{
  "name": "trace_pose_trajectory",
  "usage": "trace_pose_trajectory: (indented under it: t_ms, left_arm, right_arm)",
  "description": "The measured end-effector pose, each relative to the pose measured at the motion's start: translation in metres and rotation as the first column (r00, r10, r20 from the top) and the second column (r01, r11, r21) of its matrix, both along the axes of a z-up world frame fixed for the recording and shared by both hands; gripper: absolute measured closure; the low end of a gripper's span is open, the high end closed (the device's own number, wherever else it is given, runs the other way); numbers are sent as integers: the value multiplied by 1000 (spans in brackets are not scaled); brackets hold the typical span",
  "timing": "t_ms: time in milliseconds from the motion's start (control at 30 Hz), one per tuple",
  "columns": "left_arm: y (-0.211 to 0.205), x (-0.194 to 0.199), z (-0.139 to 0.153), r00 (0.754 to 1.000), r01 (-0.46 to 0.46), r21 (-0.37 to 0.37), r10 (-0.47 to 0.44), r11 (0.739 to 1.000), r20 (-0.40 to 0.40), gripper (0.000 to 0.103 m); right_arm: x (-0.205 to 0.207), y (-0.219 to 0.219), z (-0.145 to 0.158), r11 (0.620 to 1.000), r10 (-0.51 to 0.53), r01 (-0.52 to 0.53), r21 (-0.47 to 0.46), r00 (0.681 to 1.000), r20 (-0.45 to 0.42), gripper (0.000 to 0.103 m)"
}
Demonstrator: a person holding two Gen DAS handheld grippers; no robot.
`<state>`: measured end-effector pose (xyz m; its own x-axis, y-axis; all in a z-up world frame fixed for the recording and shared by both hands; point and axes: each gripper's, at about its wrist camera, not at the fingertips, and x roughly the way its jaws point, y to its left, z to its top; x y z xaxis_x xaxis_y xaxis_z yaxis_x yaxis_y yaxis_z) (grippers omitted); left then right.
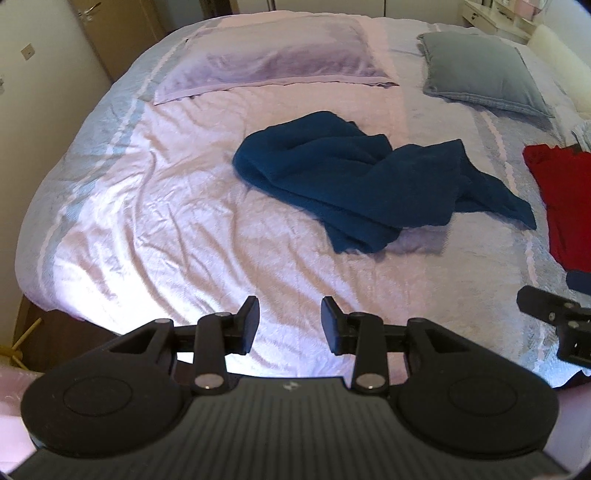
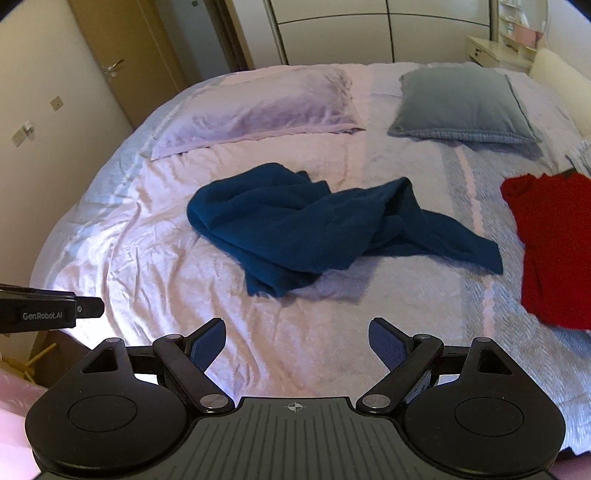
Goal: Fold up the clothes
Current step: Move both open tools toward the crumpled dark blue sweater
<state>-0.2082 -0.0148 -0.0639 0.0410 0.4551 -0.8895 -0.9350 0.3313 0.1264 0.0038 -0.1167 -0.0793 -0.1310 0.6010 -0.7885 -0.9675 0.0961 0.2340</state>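
Observation:
A crumpled dark blue garment point(image 1: 354, 181) point(image 2: 321, 225) lies in a heap in the middle of the bed. A red garment point(image 1: 565, 199) point(image 2: 554, 240) lies flat at the bed's right side. My left gripper point(image 1: 290, 323) hovers over the near part of the sheet, its jaws partly apart with nothing between them. My right gripper point(image 2: 297, 345) hangs over the sheet in front of the blue garment, jaws wide, holding nothing. Part of the right gripper point(image 1: 554, 317) shows at the right edge of the left wrist view. The left gripper's body point(image 2: 48, 310) shows at the left edge of the right wrist view.
The bed has a pale lilac sheet point(image 1: 166, 229) point(image 2: 166, 258). A lilac pillow point(image 1: 273, 62) point(image 2: 258, 107) and a grey pillow point(image 1: 480, 74) point(image 2: 461, 107) lie at its far end. A wooden door point(image 2: 122, 55) and wall stand left; a wardrobe point(image 2: 369, 33) stands behind.

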Motion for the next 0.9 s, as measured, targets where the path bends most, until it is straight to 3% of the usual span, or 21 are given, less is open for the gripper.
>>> trace_pose_trajectory:
  t_ms: [267, 900]
  left_arm:
    - [14, -1, -5, 1000, 26, -12, -26, 1000, -2, 70]
    - [99, -4, -39, 983, 185, -47, -185, 982, -5, 70]
  right_arm:
    - [1, 9, -10, 1000, -27, 27, -15, 1000, 15, 16]
    - [-2, 71, -32, 978, -196, 199, -68, 980, 48, 16]
